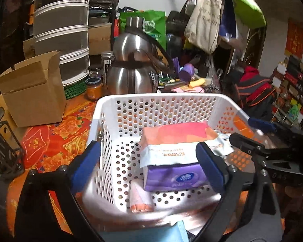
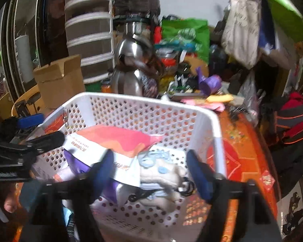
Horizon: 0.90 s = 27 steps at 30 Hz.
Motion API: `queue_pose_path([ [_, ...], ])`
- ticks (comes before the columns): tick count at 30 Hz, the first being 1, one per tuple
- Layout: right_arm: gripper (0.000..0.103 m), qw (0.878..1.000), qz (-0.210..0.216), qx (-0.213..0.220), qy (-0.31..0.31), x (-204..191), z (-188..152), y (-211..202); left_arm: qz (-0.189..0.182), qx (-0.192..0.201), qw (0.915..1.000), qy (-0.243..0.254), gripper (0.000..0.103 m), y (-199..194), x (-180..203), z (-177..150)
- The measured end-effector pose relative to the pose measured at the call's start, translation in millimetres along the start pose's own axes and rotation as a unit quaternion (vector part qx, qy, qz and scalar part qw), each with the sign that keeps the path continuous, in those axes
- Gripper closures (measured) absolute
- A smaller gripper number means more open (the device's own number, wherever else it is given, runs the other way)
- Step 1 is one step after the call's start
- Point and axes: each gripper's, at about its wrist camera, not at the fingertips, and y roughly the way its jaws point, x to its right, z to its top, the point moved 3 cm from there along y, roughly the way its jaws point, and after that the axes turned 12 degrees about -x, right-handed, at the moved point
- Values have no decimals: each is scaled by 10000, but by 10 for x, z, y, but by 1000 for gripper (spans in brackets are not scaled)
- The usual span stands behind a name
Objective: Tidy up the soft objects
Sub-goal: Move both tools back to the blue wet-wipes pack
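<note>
A white perforated basket (image 1: 111, 121) stands on the red and orange tablecloth; it also shows in the right wrist view (image 2: 212, 125). Inside lie a pink and white tissue pack (image 1: 175, 143) on top of a purple tissue pack (image 1: 171, 178), and a small pink roll (image 1: 140, 199). The right wrist view shows the pink pack (image 2: 119, 139), the purple pack (image 2: 76, 161) and a white and blue soft toy (image 2: 163, 171). My left gripper (image 1: 148, 166) is open over the basket's near rim. My right gripper (image 2: 151, 174) is open over the basket, empty.
A steel kettle (image 1: 131, 68), an open cardboard box (image 1: 32, 92), jars (image 1: 94, 88) and stacked containers (image 1: 62, 30) stand behind the basket. Purple and yellow items (image 1: 189, 76) and hanging bags (image 1: 208, 18) crowd the back right. A blue item (image 1: 171, 234) lies before the basket.
</note>
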Motion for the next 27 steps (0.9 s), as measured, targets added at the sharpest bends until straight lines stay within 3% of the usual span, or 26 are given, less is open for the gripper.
queue_pose_path([
  [3, 23, 9995, 243, 50, 195, 19, -72, -125, 19, -1, 10000, 2, 7, -117, -41, -61],
  [8, 22, 9990, 273, 199, 297, -53, -170, -336, 76, -19, 9999, -94, 7, -416, -113, -240],
  [12, 22, 9985, 258, 357, 320, -176, -360, -591, 229, 69, 9997, -89, 7, -826, -200, -558],
  [15, 19, 9983, 277, 443, 272, -325, -594, -787, 356, 98, 9992, -146, 0, -1073, -309, -882],
  [17, 14, 9980, 320, 500, 208, -443, -781, -889, 398, 120, 9989, -224, 0, -1162, -393, -1086],
  [22, 12, 9976, 613, 325, 35, -789, -1160, -811, 543, -204, 9976, -377, 0, -1081, -611, -1594],
  [27, 12, 9955, 929, 72, -164, -1091, -1394, -595, 484, -540, 9961, -510, 0, -823, -778, -1846],
])
